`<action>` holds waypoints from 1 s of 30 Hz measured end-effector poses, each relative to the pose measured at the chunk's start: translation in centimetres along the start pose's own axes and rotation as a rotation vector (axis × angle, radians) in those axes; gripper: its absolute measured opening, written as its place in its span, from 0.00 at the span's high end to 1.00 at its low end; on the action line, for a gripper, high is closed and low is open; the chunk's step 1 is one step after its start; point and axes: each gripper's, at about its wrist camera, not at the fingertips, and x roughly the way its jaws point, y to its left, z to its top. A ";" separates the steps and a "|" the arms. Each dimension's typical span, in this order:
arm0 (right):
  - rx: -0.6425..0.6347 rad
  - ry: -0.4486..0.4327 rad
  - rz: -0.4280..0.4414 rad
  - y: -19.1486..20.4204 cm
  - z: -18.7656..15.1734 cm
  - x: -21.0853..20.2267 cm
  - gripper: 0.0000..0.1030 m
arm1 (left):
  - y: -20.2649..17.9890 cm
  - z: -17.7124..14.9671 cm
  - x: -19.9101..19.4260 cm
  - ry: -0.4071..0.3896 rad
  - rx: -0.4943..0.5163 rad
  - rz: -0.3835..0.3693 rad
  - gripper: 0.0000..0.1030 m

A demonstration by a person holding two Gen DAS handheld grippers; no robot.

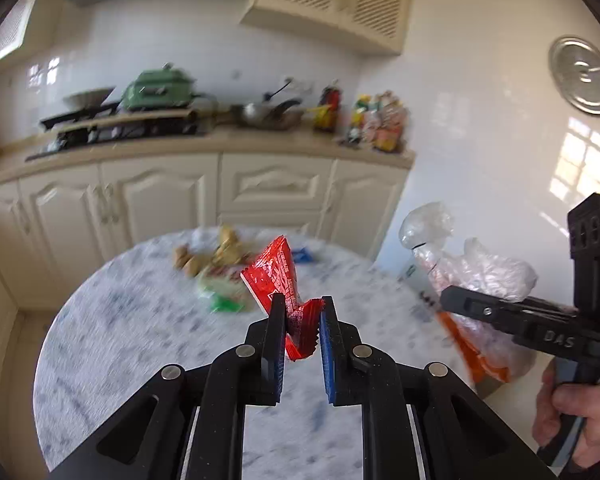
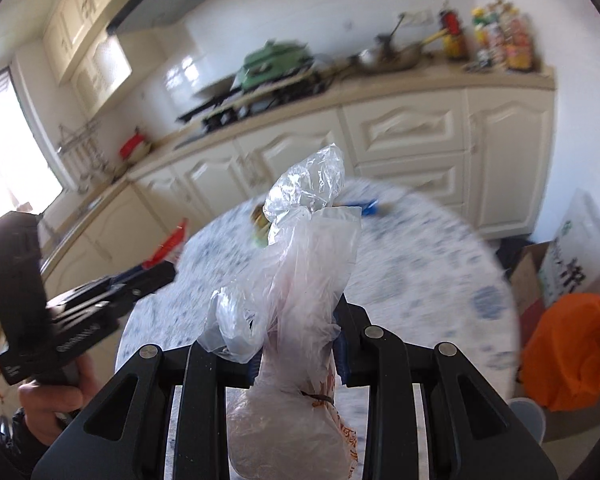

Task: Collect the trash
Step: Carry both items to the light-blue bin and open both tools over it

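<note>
My left gripper (image 1: 303,305) is shut on a crumpled red wrapper (image 1: 278,276) and holds it above the round marble table (image 1: 140,332). My right gripper (image 2: 300,320) is shut on a clear plastic bag (image 2: 300,280) that is knotted and hangs down between the fingers. In the left wrist view the right gripper (image 1: 452,296) shows at the right with the plastic bag (image 1: 472,268). In the right wrist view the left gripper (image 2: 160,272) shows at the left with the red wrapper (image 2: 170,246). More wrappers lie on the far side of the table: green (image 1: 224,304), blue (image 1: 302,256) and tan pieces (image 1: 224,248).
Cream kitchen cabinets (image 1: 160,192) and a counter with a stove, a green pot (image 1: 160,90), pans and bottles stand behind the table. An orange bag (image 2: 568,348), a cardboard box (image 2: 528,280) and a white sack (image 2: 580,256) sit on the floor to the right.
</note>
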 end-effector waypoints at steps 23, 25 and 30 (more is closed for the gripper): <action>0.302 -0.194 -0.429 -17.3 -4.8 -19.4 0.73 | -23.0 0.7 1.2 0.048 0.304 -0.417 0.89; 0.340 -0.175 -0.441 -18.8 -6.0 -19.2 0.72 | -24.9 -0.3 2.7 0.088 0.331 -0.433 0.89; 0.424 -0.097 -0.474 -23.0 -9.1 -17.8 0.72 | -29.6 -2.5 6.8 0.204 0.375 -0.459 0.89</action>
